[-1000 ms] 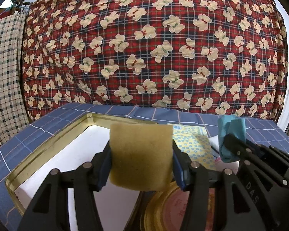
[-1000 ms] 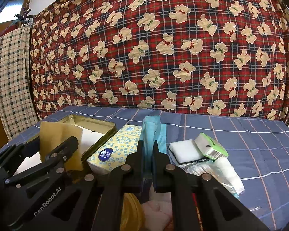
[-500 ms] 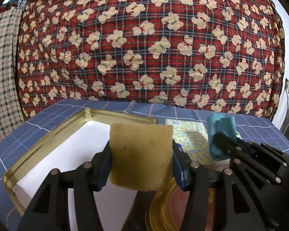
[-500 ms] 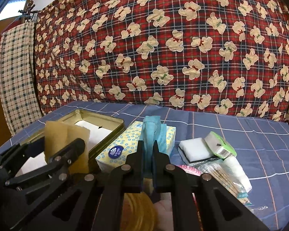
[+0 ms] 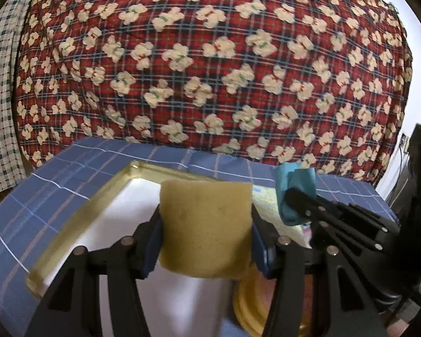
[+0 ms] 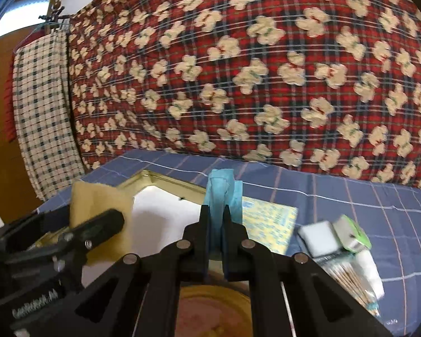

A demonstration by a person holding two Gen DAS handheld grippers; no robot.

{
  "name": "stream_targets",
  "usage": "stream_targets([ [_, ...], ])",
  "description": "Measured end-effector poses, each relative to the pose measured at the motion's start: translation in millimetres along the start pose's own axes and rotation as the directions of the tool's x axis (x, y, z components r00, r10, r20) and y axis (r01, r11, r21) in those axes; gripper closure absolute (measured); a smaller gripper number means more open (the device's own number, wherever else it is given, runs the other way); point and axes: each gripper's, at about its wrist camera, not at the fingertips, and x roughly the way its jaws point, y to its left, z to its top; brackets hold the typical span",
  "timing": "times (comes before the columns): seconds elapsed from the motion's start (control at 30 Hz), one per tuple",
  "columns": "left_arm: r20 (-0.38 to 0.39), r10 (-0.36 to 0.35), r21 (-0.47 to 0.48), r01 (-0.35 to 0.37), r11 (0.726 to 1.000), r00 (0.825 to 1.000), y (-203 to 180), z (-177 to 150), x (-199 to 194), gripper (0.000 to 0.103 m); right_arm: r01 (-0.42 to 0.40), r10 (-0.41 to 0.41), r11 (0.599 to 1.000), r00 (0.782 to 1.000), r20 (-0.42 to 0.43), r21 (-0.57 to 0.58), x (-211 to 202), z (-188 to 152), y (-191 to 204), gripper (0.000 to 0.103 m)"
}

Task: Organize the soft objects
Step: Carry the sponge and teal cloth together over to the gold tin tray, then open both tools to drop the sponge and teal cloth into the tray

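The left gripper (image 5: 206,241) has its black fingers with blue pads pressed against both sides of a tan, rectangular, coarse-textured sponge (image 5: 206,224), which stands upright between them and rises above the fingertips. Below and ahead of that sponge lies a shallow rectangular gold metal tin with a white inside (image 5: 78,219), open at the top, resting on a blue checked cloth (image 5: 56,168) that covers the surface. To the right of the left gripper, the right gripper (image 6: 216,219) is closed to a narrow slit on a folded teal-blue cloth (image 6: 220,193), whose upper part sticks up above the fingertips; from the left wrist view the same teal cloth (image 5: 293,188) shows pinched in the black fingers beside the sponge. Just past the right gripper's tips, lying flat beside the tin, is a yellow tissue pack with a small blue pattern (image 6: 269,224). To the right of the right gripper sit a white rectangular foam block (image 6: 318,237), a green-and-white package (image 6: 350,233) touching it, and a clear bag of cotton swabs (image 6: 353,280). Under both grippers is a round gold tin (image 6: 213,306) with something pinkish inside. A red plaid quilt printed with cream bears (image 6: 266,70) fills the background.
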Motion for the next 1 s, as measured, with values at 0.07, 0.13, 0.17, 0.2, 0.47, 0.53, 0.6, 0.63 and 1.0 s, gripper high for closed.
stream_targets([
  [0.07, 0.002, 0.027, 0.006, -0.027, 1.0, 1.0, 12.0, 8.4, 0.0, 0.049, -0.026, 0.026, 1.0, 1.0, -0.017, 0.0, 4.9, 7.9, 5.9, 0.096],
  [0.13, -0.005, 0.043, 0.012, -0.042, 0.999, 0.999, 22.3, 14.9, 2.4, 0.049, -0.053, 0.053, 0.999, 0.998, -0.036, 0.006, 11.7, 14.7, 11.0, 0.096],
  [0.17, -0.011, 0.049, 0.016, -0.049, 0.999, 0.999, 26.5, 17.7, 4.3, 0.049, -0.059, 0.059, 0.998, 0.997, -0.045, 0.005, 15.2, 16.9, 13.2, 0.096],
  [0.2, -0.018, 0.06, 0.027, -0.06, 0.998, 0.998, 31.3, 20.6, 7.3, 0.048, -0.063, 0.063, 0.998, 0.996, -0.057, 0.001, 19.6, 19.0, 16.3, 0.096],
  [0.47, -0.175, 0.079, 0.051, -0.071, 0.996, 0.981, 65.8, 29.8, 52.2, 0.049, -0.098, 0.092, 0.995, 0.981, -0.169, -0.028, 58.5, 29.6, 37.9, 0.096],
  [0.53, -0.2, 0.085, 0.065, -0.073, 0.995, 0.976, 68.5, 30.1, 59.7, 0.049, -0.113, 0.104, 0.993, 0.973, -0.204, -0.034, 68.0, 31.5, 44.3, 0.096],
  [0.6, -0.214, 0.1, 0.078, -0.085, 0.993, 0.972, 70.2, 30.1, 65.5, 0.049, -0.111, 0.099, 0.993, 0.968, -0.229, -0.044, 74.7, 31.1, 49.0, 0.096],
  [0.63, -0.222, 0.101, 0.084, -0.084, 0.993, 0.97, 70.6, 30.1, 68.8, 0.049, -0.107, 0.09, 0.993, 0.964, -0.249, -0.052, 79.8, 29.7, 51.9, 0.096],
  [1.0, -0.274, 0.105, 0.068, -0.09, 0.994, 0.956, 80.9, 31.9, 86.5, 0.038, -0.099, 0.069, 0.993, 0.938, -0.34, -0.069, 101.9, 18.5, 58.0, 0.086],
])
